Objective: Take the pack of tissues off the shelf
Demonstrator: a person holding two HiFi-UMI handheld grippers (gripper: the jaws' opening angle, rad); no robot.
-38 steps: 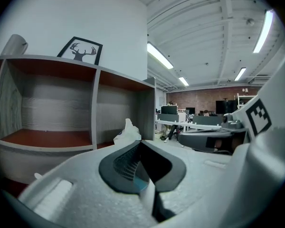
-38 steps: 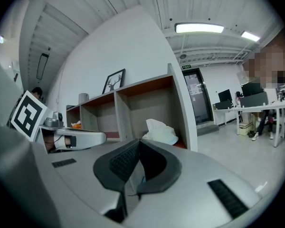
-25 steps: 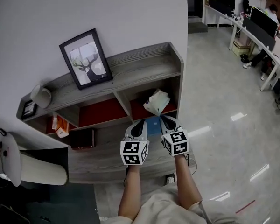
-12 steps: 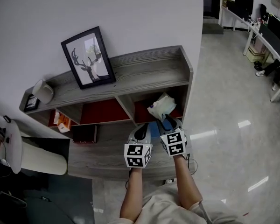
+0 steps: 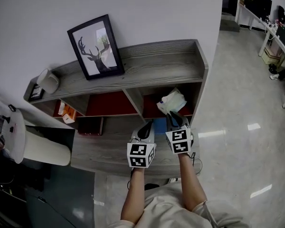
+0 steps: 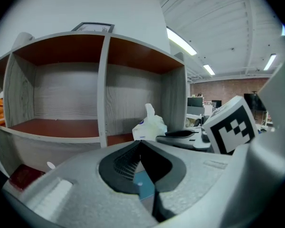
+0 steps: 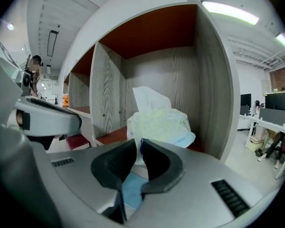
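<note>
The pack of tissues (image 5: 172,100) is a white soft pack with a tissue sticking up. It is in the right-hand compartment of the grey wooden shelf (image 5: 156,61), tilted. My right gripper (image 5: 174,118) reaches into that compartment. Its jaws are closing to a thin slit, and the pack's (image 7: 159,122) lower edge is pinched between the tips of the right gripper (image 7: 138,144). My left gripper (image 5: 147,126) hovers just left of it over the lower ledge, shut and empty (image 6: 140,142). In the left gripper view the pack (image 6: 151,126) shows beyond the divider.
A framed deer picture (image 5: 97,46) and a pale cup (image 5: 50,81) stand on the shelf top. Orange packets (image 5: 65,112) and a dark red book (image 5: 88,126) sit at the left. A flat blue item (image 5: 157,126) lies on the ledge. Office desks (image 5: 275,27) stand far right.
The head view has shifted, so the shelf sits further right. Both grippers stay at the right compartment, and the right one is closer under the pack.
</note>
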